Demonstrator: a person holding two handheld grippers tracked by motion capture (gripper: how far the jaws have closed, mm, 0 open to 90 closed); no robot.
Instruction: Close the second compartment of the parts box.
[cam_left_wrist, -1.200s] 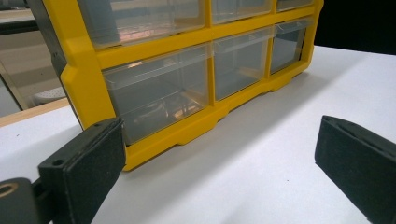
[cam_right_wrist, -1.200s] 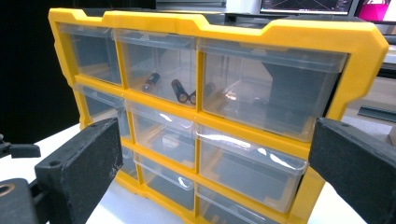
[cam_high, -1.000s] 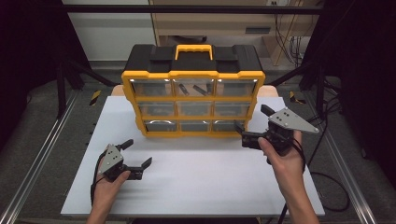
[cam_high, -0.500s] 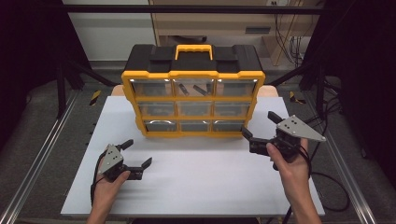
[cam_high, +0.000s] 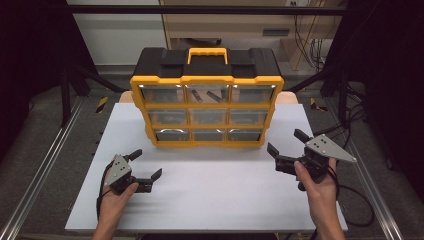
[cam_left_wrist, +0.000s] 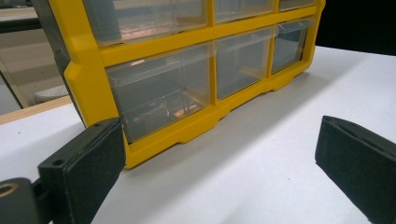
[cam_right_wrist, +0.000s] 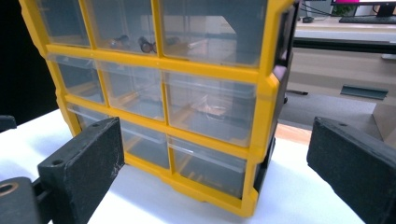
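Note:
A yellow and black organizer cabinet (cam_high: 206, 100) with three rows of clear drawers stands upright at the back middle of the white table (cam_high: 210, 195). Small dark parts lie in the top middle drawer (cam_high: 207, 94). My left gripper (cam_high: 146, 163) rests low near the front left, open and holding nothing, jaws pointing toward the cabinet (cam_left_wrist: 187, 79). My right gripper (cam_high: 287, 143) hovers at the right, open and holding nothing, off the cabinet's lower right corner (cam_right_wrist: 252, 196). All drawers look pushed in.
Metal rails (cam_high: 45, 165) run along both sides of the table. Cables (cam_high: 360, 200) trail off the right edge. A wooden board (cam_high: 287, 97) peeks out behind the cabinet. White tabletop stretches between the two grippers in front of the cabinet.
My right gripper has drawn back to the right and toward me, away from the cabinet's lower right drawer. The left gripper has stayed put.

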